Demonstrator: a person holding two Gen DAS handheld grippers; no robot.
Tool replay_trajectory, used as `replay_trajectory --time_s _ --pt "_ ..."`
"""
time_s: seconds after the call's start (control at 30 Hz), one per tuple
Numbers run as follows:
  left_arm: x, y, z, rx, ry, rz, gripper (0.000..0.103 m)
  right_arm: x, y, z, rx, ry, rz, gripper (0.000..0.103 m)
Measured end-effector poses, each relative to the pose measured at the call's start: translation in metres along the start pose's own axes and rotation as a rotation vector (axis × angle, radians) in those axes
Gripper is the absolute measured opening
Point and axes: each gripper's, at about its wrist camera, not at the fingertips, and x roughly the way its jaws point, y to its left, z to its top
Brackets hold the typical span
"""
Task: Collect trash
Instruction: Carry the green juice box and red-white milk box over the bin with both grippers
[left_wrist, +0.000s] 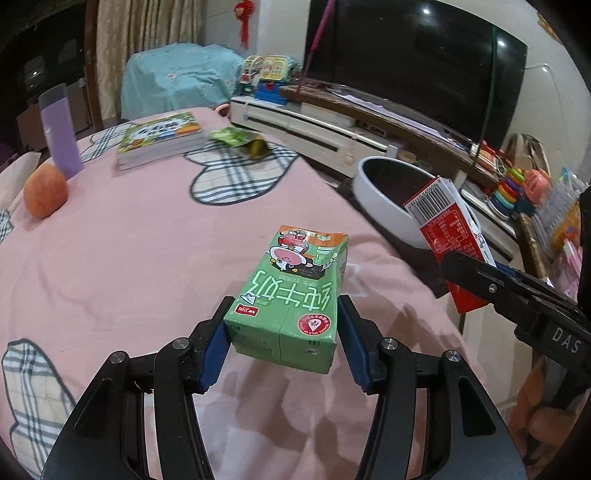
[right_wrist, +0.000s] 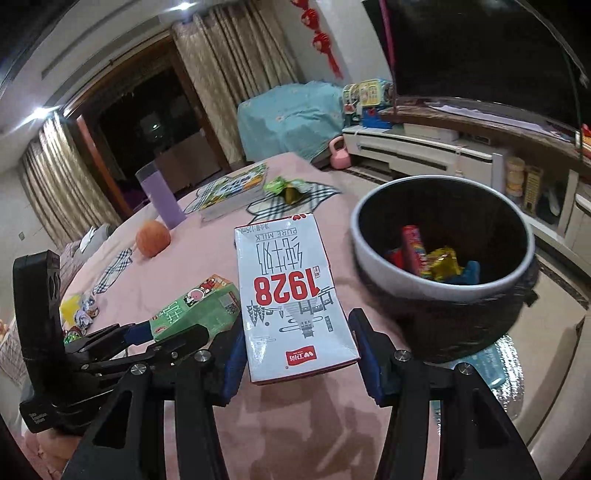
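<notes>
My left gripper (left_wrist: 286, 308) is shut on a green milk carton (left_wrist: 295, 288), its blue pads against both sides, and holds it above the pink tablecloth (left_wrist: 147, 240). My right gripper (right_wrist: 297, 325) is shut on a white and red "1928" milk carton (right_wrist: 291, 280). In the left wrist view that carton (left_wrist: 447, 225) shows its red barcode side in front of the trash bin (left_wrist: 376, 192). The bin (right_wrist: 436, 288), white-rimmed with a black bag, stands just right of the table and holds several wrappers (right_wrist: 439, 262). The left gripper (right_wrist: 147, 332) with the green carton (right_wrist: 199, 306) is beside the right gripper's left finger.
On the table are an orange fruit (left_wrist: 46, 190), a purple cup (left_wrist: 61, 133), a stack of books (left_wrist: 159, 140), a green snack bag (left_wrist: 240, 140) and crumpled wrappers (right_wrist: 79, 310). A TV (left_wrist: 406, 55) on a low cabinet (left_wrist: 314, 129) is behind the bin. A pink kettlebell (right_wrist: 340, 153) sits on the floor.
</notes>
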Motion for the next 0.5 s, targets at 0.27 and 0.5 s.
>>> replay_trajectory --time_s 0.27,0.5 --pt "0.001 -0.02 0.008 0.028 -0.011 -0.019 0.054 -0.017 -0.021 -0.001 0.029 -0.026 -0.016 0.053" --pt "0.002 -0.028 0.011 0.044 -0.015 -0.029 0.054 -0.022 -0.032 -0.003 0.05 -0.039 -0.024 0.053"
